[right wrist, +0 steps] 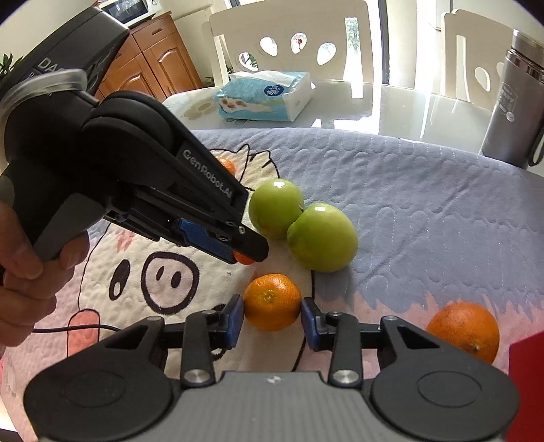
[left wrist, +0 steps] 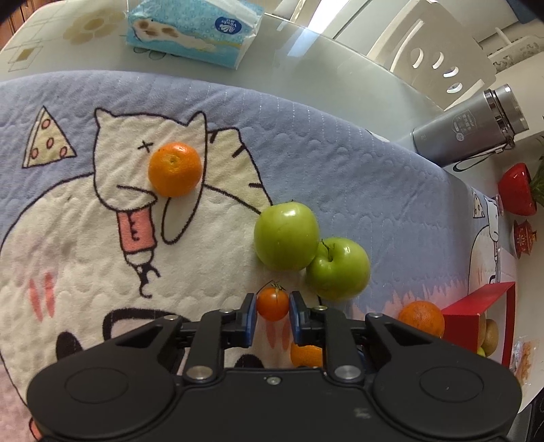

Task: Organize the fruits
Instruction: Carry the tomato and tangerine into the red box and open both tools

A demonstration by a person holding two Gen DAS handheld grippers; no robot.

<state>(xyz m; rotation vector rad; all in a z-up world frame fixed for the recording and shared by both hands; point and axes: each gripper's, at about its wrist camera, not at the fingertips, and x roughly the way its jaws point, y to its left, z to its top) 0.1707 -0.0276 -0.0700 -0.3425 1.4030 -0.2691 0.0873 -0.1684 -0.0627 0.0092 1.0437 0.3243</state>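
My left gripper (left wrist: 272,306) is shut on a small red-orange tomato (left wrist: 272,303), held just above the cat-print blanket (left wrist: 85,238); it also shows in the right wrist view (right wrist: 246,255) with the tomato (right wrist: 244,259) at its tip. My right gripper (right wrist: 272,316) is shut on a mandarin (right wrist: 272,302) on the blanket. Two green apples (left wrist: 286,236) (left wrist: 338,268) touch each other just beyond both grippers. Another mandarin (left wrist: 175,169) lies farther left. A bigger orange (right wrist: 464,330) lies at the right.
A red box (left wrist: 482,312) with fruit inside stands at the right edge. A tissue pack (left wrist: 193,29), a grey thermos (left wrist: 469,129), red ornaments (left wrist: 516,193) and white chairs (right wrist: 292,44) surround the blanket on the glass table (left wrist: 323,74).
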